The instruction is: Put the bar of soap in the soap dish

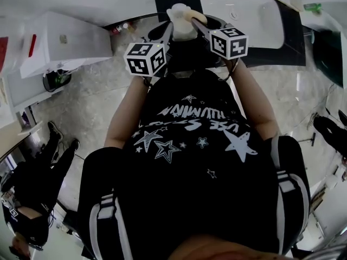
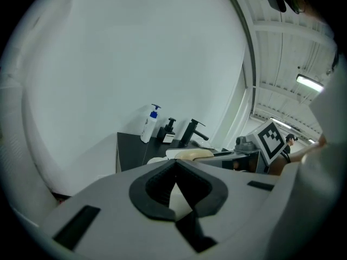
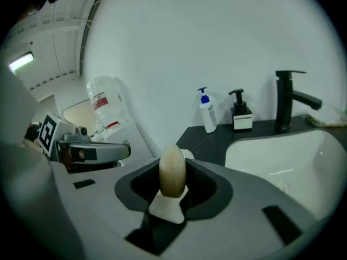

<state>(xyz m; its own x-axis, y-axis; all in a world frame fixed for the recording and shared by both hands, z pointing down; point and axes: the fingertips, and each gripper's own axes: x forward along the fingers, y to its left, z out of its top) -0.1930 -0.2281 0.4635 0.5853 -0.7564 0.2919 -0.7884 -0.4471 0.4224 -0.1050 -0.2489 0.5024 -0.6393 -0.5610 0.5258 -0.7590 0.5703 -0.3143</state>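
Both are loaded: left gripper [image 2: 176,191] pinches the soap dish [image 1: 180,26], right gripper [image 3: 173,188] clamps the bar of soap [image 3: 172,169] close beside it; next, probably seat and release.

At the top centre of the head view the left gripper [image 1: 169,32] and the right gripper [image 1: 198,24] sit side by side. The soap dish [image 1: 180,27] is between them, with the bar of soap [image 1: 196,16] at the dish's upper right. The basin [image 1: 244,12] lies to their right, sunk in the countertop [image 1: 293,42], and a cabinet [image 1: 65,42] lies at upper left. In the right gripper view the tap [image 3: 290,99] stands behind the basin at right, the dispenser [image 3: 241,115] left of it, the bottle [image 3: 206,111] further left.
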